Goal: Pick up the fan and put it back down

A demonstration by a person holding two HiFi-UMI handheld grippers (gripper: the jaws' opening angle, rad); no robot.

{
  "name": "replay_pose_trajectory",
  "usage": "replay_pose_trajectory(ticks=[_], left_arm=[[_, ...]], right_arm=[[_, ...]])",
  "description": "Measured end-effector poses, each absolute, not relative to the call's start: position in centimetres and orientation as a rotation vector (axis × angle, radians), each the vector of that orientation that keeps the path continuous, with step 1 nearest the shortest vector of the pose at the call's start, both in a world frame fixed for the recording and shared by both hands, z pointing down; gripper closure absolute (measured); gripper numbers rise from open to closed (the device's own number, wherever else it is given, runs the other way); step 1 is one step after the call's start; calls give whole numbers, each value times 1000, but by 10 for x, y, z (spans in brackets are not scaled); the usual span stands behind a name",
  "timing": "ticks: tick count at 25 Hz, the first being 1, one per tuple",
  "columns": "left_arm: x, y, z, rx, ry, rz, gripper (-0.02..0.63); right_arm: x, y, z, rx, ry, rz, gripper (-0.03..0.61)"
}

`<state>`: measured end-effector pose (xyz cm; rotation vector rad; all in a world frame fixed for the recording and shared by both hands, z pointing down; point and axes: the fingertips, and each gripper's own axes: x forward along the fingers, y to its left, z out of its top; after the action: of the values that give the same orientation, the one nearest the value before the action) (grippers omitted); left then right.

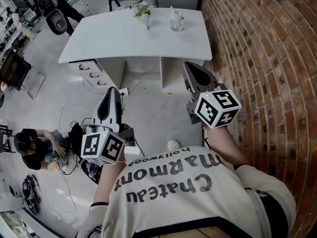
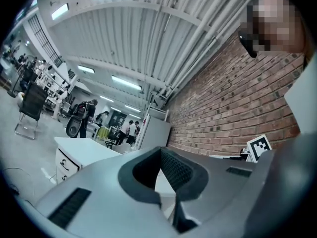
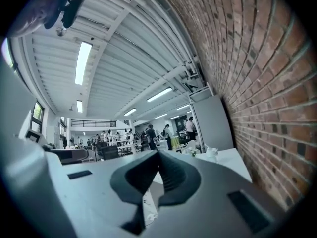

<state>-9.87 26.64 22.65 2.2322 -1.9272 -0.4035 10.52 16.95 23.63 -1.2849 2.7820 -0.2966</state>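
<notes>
Ceiling lights (image 3: pixel 83 58) appear only in both gripper views.

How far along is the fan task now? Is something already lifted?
Nothing looks done yet. The left hand-held gripper and the right hand-held gripper are both shut and empty, short of the white table. A small white object, possibly the fan, stands there untouched. Approach, lift and set-down all remain.

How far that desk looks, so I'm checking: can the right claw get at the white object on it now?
Probably not: the right claw, shut, is short of the desk, and the white object stands toward its far edge. Nothing blocks the way.
</notes>
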Motion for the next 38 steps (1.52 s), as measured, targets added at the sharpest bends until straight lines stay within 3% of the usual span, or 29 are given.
replay_pose_trajectory(ticks=[13,26,38], left_arm=[[-87,143,227,2277,-1991,-425,612],[-99,79,291,2196,-1886,-309,614],[-171,-29,277,2282,-1814,-331,614]], right_arm=[[106,33,234,-1171,2801,-237,575],[98,-20,319,-1267,2876,-444,575],[27,-109,311,-1341,2842,-443,575]])
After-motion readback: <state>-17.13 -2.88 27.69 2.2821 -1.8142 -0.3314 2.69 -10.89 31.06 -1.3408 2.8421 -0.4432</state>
